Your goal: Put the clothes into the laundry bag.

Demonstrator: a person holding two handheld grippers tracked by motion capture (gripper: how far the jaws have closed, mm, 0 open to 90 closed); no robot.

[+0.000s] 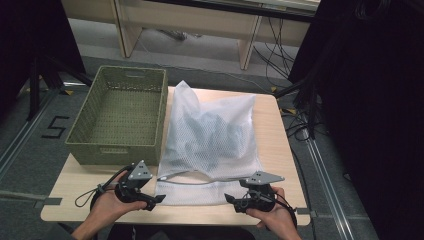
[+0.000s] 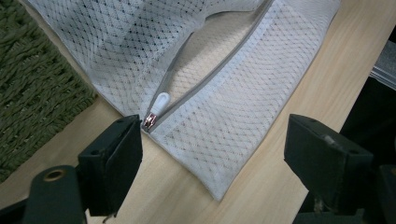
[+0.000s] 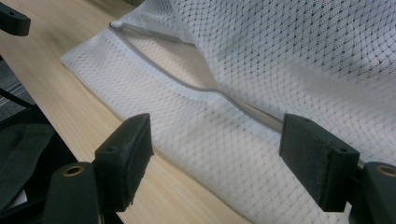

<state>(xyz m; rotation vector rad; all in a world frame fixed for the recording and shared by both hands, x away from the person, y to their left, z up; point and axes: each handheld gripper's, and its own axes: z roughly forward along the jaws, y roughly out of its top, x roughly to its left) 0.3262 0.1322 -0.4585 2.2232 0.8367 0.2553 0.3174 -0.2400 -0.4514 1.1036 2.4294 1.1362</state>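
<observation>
A white mesh laundry bag (image 1: 210, 145) lay flat on a light wooden counter (image 1: 280, 150), with bluish cloth showing faintly through its netting. Just beside the bag, on the person's left, stood a green woven basket (image 1: 120, 115), touching or nearly touching the bag's edge. The bag's near end faced the person, and a grey zipper (image 2: 219, 70) ran across that end, partly open so the mesh gaped along it. The zipper's white pull tab (image 2: 159, 103) sat at the bag's left corner.

The left tongs (image 1: 156, 201) hovered at the bag's near left corner, held in the person's left hand (image 1: 107, 205). In the left gripper view its jaws stood wide apart, gripping nothing, with the pull tab just beside the tip of one jaw (whether it touched could not be told). The right tongs (image 1: 231, 200) hovered at the bag's near right edge, in the right hand (image 1: 272, 215). Its jaws were also spread wide over the mesh hem and the zipper line, holding nothing.
</observation>
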